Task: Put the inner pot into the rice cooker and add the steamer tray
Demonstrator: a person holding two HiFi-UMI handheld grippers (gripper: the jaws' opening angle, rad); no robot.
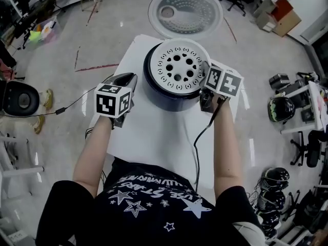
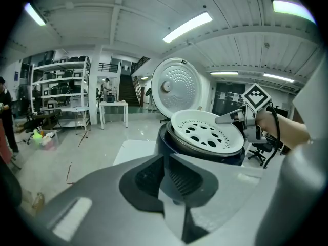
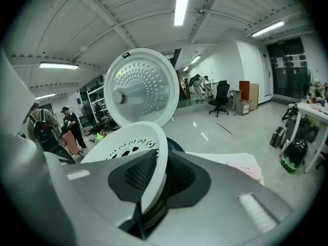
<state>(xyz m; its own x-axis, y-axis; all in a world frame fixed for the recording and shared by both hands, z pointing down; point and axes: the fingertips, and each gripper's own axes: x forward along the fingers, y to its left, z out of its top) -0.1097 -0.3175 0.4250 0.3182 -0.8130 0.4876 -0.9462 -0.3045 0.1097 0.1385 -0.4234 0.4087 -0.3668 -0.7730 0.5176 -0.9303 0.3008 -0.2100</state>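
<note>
The dark rice cooker [image 1: 169, 100] stands at the far end of the white table [image 1: 154, 137], its round lid [image 1: 185, 12] swung open behind it. The white perforated steamer tray [image 1: 178, 68] lies in the cooker's mouth, over the inner pot's metal rim [image 2: 174, 137]. My right gripper [image 1: 205, 82] is shut on the tray's right rim; in the right gripper view the rim [image 3: 154, 163] runs between the jaws. My left gripper [image 1: 125, 82] hovers just left of the cooker, shut with nothing in it, its jaws [image 2: 166, 186] pointing at the cooker body [image 2: 163, 146].
A black cable [image 1: 197, 137] trails from the right gripper across the table. Around the table are a black helmet [image 1: 281, 108] and office chairs [image 1: 306, 147] on the right, and a dark stool [image 1: 20, 99] on the left. Shelves [image 2: 59, 88] and people stand far off.
</note>
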